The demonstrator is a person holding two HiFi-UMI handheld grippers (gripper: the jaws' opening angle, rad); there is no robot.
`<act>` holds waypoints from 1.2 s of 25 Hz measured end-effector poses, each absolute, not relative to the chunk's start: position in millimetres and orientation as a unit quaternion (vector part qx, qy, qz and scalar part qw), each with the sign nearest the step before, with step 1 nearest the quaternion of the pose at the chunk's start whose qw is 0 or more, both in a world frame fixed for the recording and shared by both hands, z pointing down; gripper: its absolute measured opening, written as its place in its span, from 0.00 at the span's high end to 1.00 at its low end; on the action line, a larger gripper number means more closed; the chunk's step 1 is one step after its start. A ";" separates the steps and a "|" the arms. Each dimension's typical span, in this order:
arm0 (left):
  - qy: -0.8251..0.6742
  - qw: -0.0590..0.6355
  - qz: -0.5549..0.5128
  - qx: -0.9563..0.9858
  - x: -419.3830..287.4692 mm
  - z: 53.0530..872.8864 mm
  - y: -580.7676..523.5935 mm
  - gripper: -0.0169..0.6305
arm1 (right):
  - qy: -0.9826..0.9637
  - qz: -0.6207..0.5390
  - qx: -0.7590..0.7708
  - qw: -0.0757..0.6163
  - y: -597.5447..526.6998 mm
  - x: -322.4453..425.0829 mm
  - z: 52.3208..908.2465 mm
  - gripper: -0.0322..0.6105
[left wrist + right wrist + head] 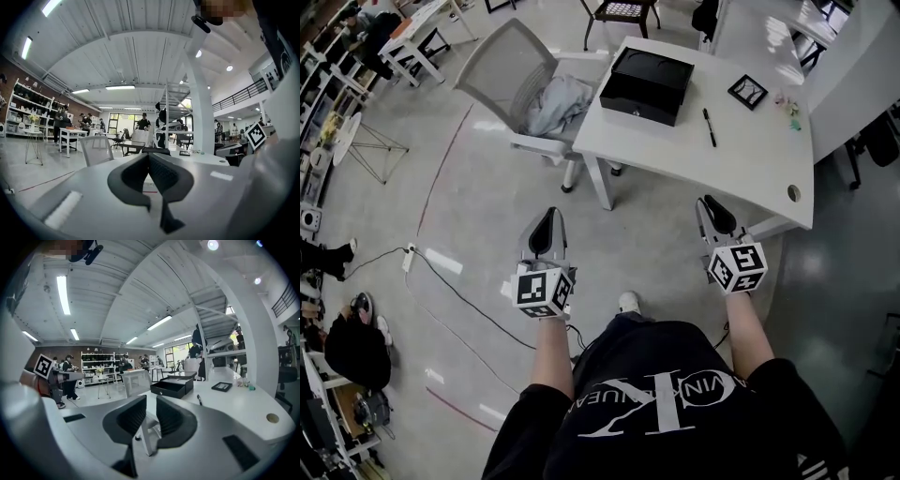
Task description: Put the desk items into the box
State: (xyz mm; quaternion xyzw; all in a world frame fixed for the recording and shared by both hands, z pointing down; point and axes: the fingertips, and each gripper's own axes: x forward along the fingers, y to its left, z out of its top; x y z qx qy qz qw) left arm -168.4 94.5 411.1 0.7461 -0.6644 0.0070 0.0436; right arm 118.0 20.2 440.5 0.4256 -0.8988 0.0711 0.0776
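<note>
A black open box (647,84) stands at the far left of the white desk (741,164). To its right lie a black pen (710,127), a small black frame (748,91) and some tiny pastel items (787,103). Both grippers hover over the floor, short of the desk. My left gripper (546,225) is shut and empty, its jaws meeting at the tips (149,158). My right gripper (712,214) points at the desk's near edge; its jaws (151,405) stand almost together with nothing between. The right gripper view also shows the box (174,386), pen (199,400) and frame (221,386).
A grey mesh chair (506,66) with a grey cloth (558,101) on its seat stands left of the desk. A cable (459,295) runs across the floor at left. The desk has a round hole (794,193) near its front right corner. People and shelves are far off.
</note>
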 end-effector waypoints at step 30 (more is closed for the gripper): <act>-0.616 0.063 0.011 0.785 -174.5 431.7 -42.5 0.96 | -0.883 0.086 0.450 0.100 -95.5 91.6 456.9 0.91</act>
